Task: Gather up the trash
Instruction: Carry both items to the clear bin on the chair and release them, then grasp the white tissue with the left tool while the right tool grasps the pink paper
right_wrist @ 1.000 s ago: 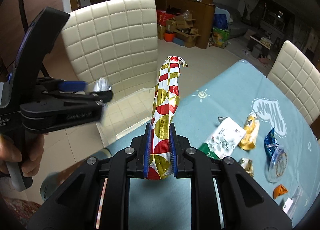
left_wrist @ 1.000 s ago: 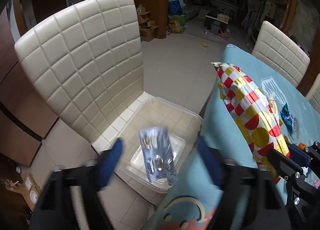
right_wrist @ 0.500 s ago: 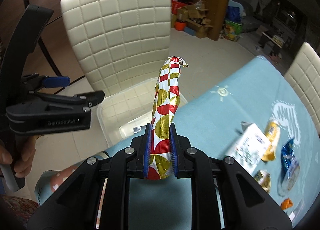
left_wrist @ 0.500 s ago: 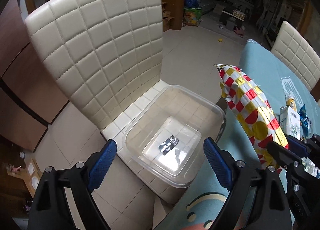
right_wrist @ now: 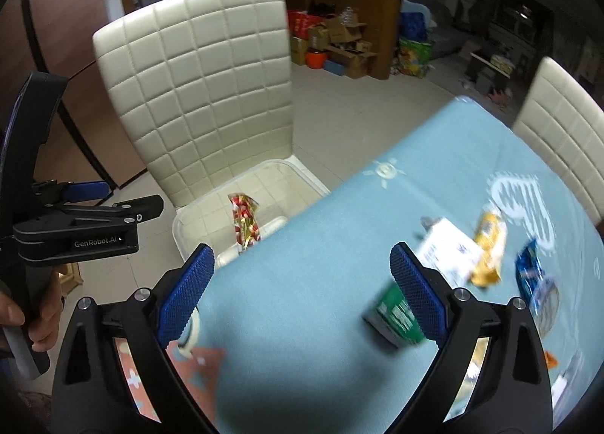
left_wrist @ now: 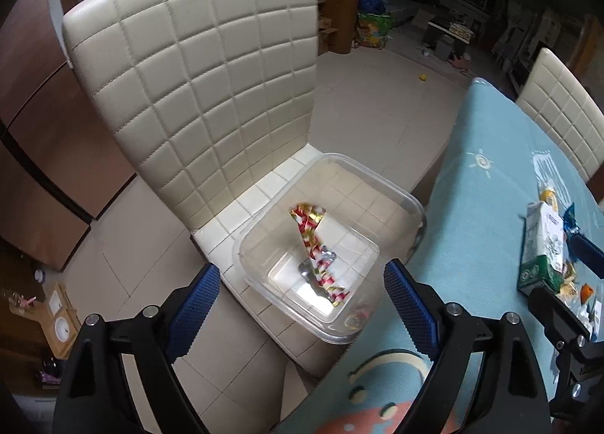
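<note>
A clear plastic bin [left_wrist: 409,203] stands on the cream chair seat beside the table. In it lie a red, white and gold wrapper [left_wrist: 315,245] and a small silver blister pack [left_wrist: 305,267]. The bin [right_wrist: 177,226] and wrapper [right_wrist: 245,222] also show in the right wrist view. My left gripper [left_wrist: 302,302] is open and empty, above the bin's near edge. My right gripper [right_wrist: 302,287] is open and empty over the blue tablecloth. A green and white carton [right_wrist: 422,283], a yellow wrapper [right_wrist: 489,249] and a blue wrapper [right_wrist: 534,275] lie on the table.
A cream quilted chair [left_wrist: 204,83] holds the bin. A second cream chair [right_wrist: 558,132] stands at the table's far side. The table edge [left_wrist: 445,185] runs close beside the bin. Boxes and a wooden cabinet [right_wrist: 351,37] stand on the floor behind.
The left gripper dropped the silver blister pack into the bin. The right gripper opened and let go of the patterned wrapper, which now lies in the bin. Both grippers shifted over the table edge.
</note>
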A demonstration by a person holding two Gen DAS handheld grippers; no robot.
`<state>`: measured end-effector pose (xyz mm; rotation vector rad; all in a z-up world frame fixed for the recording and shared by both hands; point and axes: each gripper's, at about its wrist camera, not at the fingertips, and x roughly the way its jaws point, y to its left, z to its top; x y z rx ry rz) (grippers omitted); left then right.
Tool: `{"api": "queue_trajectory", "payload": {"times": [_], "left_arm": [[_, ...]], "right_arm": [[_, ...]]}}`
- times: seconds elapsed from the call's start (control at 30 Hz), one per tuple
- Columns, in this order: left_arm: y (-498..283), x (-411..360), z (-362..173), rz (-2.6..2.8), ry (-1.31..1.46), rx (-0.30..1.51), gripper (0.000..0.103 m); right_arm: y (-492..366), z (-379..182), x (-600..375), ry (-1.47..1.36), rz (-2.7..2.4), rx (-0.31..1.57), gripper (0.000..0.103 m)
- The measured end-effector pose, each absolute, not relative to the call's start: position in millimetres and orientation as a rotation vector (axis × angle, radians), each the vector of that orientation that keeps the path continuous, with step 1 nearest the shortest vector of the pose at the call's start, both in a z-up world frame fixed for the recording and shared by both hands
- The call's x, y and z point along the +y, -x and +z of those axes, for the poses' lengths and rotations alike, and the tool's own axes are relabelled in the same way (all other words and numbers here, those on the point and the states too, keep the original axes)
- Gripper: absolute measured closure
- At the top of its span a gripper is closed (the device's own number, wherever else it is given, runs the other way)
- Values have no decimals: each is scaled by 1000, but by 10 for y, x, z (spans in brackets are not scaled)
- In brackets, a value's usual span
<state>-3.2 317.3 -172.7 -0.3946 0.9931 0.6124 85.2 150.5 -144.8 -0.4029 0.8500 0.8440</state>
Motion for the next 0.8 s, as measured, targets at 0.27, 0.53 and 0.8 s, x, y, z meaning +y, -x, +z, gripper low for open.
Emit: {"api": "queue_trajectory", "payload": {"times": [0.27, 0.53, 0.8], "left_arm": [[-259, 2529, -1590, 459, 303, 979, 17], [-555, 1533, -1530, 242, 193, 992, 17], [-827, 440, -1554, 15, 98, 1015, 17]], "right_arm": [[-833, -1368, 727, 308, 673, 850, 9], [-810, -1324, -442, 210, 425, 861, 9], [-836, -1401, -1760, 128, 123, 890, 10]]}}
